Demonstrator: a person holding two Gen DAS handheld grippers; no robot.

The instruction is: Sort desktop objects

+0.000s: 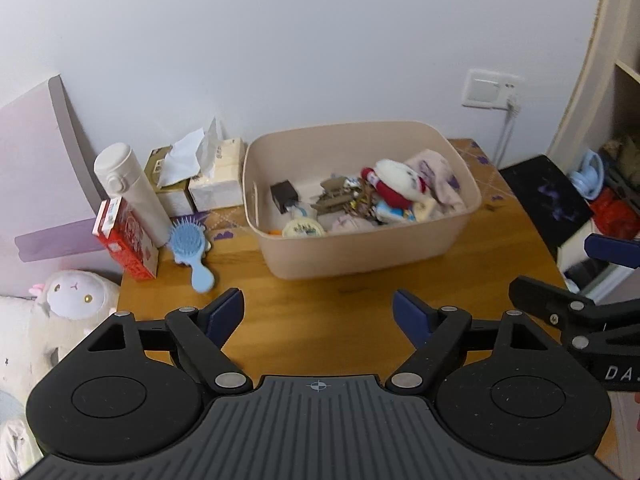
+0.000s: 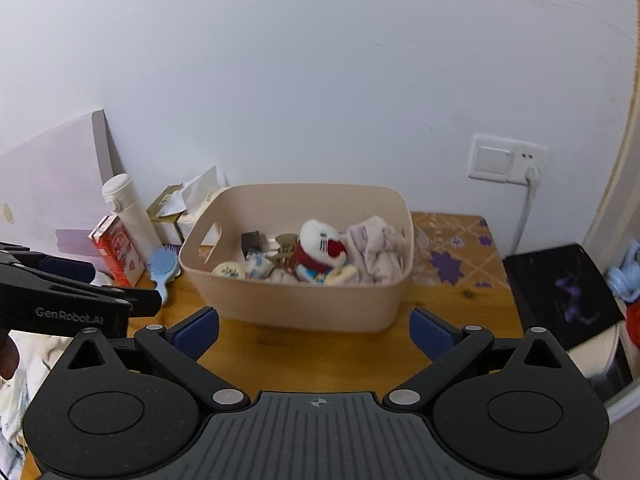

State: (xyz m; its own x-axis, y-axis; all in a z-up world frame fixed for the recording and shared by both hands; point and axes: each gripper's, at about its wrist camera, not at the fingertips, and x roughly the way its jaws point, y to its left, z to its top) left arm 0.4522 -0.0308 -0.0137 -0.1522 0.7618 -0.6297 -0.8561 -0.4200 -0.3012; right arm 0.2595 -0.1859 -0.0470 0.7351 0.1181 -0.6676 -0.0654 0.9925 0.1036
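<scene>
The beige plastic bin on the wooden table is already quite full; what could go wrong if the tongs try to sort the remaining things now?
1. The beige plastic bin is heaped; the red-and-white plush toy lies on top and might roll out if more is added.
2. The blue plastic hairbrush touches the tilted white flask beside the red carton; pulling it may topple them.
3. Both open tongs, left and right, hover close together and could collide.

Soft even light, fisheye-warped edges
</scene>
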